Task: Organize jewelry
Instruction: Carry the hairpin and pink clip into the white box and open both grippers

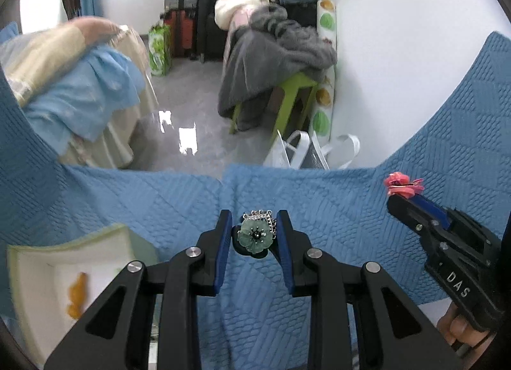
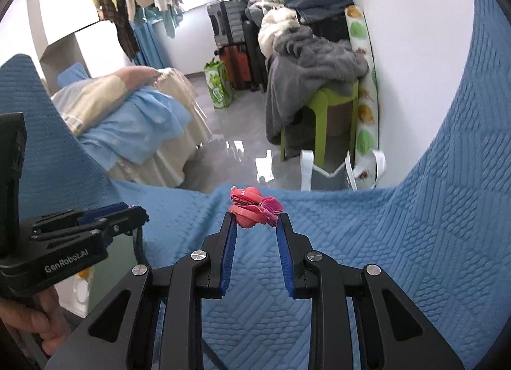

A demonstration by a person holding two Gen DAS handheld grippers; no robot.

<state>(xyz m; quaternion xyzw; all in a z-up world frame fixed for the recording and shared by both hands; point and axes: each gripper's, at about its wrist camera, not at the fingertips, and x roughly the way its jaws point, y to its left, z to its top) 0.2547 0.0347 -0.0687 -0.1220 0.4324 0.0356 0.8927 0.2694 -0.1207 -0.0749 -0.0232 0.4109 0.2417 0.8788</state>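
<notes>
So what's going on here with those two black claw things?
A person is sorting jewelry with a hand-held claw in each hand. The left claw grips a green flower piece with a silver clasp, and the right claw pinches a pink flower clip. Both pieces are held clear above a blue quilted cover. A pale tray with something small and orange in it sits at the lower left.

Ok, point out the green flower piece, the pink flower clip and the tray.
green flower piece point(image 1: 254, 235), left wrist view, petal centre.
pink flower clip point(image 2: 254, 207), right wrist view, middle petals.
tray point(image 1: 38, 277), left wrist view, bare inner floor.
</notes>
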